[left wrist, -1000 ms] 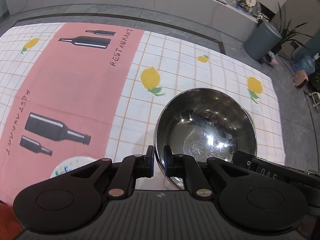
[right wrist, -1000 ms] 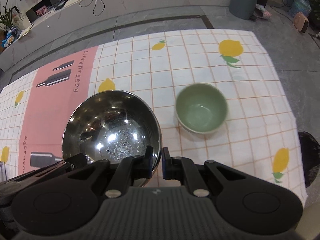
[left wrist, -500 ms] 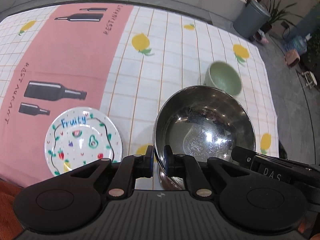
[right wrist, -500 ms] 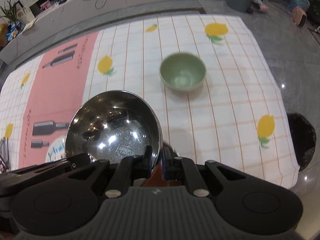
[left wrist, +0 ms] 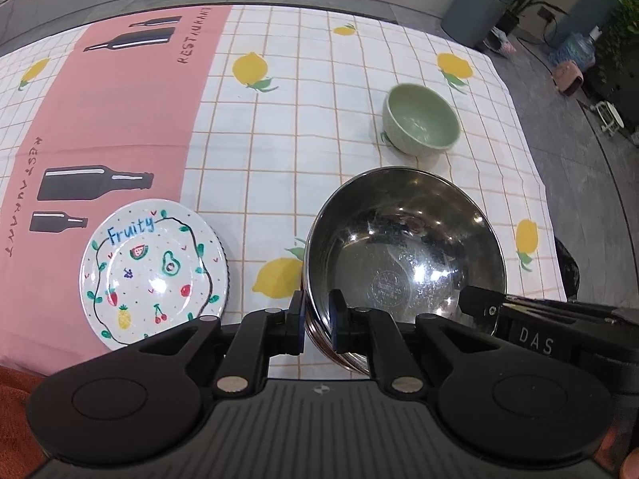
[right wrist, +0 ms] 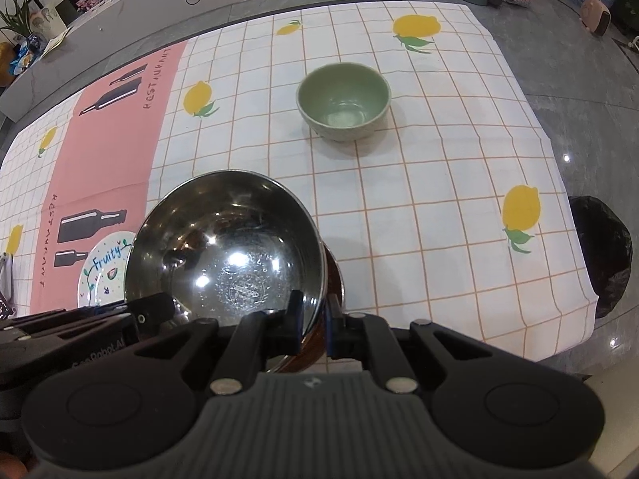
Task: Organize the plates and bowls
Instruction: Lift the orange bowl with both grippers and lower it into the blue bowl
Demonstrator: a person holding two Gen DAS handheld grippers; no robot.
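While I clamp both of my grippers on the shiny round stainless-steel bowl (left wrist: pixel 403 263), it sits nearest of everything, mouth up, over the near edge of the white checked tablecloth with yellow lemons and a pink band (left wrist: pixel 303 135). My left gripper (left wrist: pixel 316 321) pinches the near-left part of its rim, one pad inside and one outside; my right gripper (right wrist: pixel 310 321) bites the near-right part of the rim the same way. Each gripper's black body shows at the edge of the other's view, crowding the near rim.

Under the steel bowl, in the right wrist view, a reddish-brown curved edge (right wrist: pixel 333 279) peeks out on the right; I cannot tell what it is, since the bowl covers most of it. Whether the bowl rests on it or hangs just above, I cannot tell either.

Left of the bowl, near and apart from it, lies a round white plate painted with fruit and the word "Fruity" (left wrist: pixel 153 273), flat on the pink band, writing toward the far side. From the right wrist the bowl hides most of that plate.

Farther off and to the right stands a small pale green ceramic bowl (right wrist: pixel 343 99), upright, mouth up, well apart from the steel one.

Beyond the cloth is grey floor, with a grey-green round bin (left wrist: pixel 475 8) at the far right, cut off in the right wrist view.
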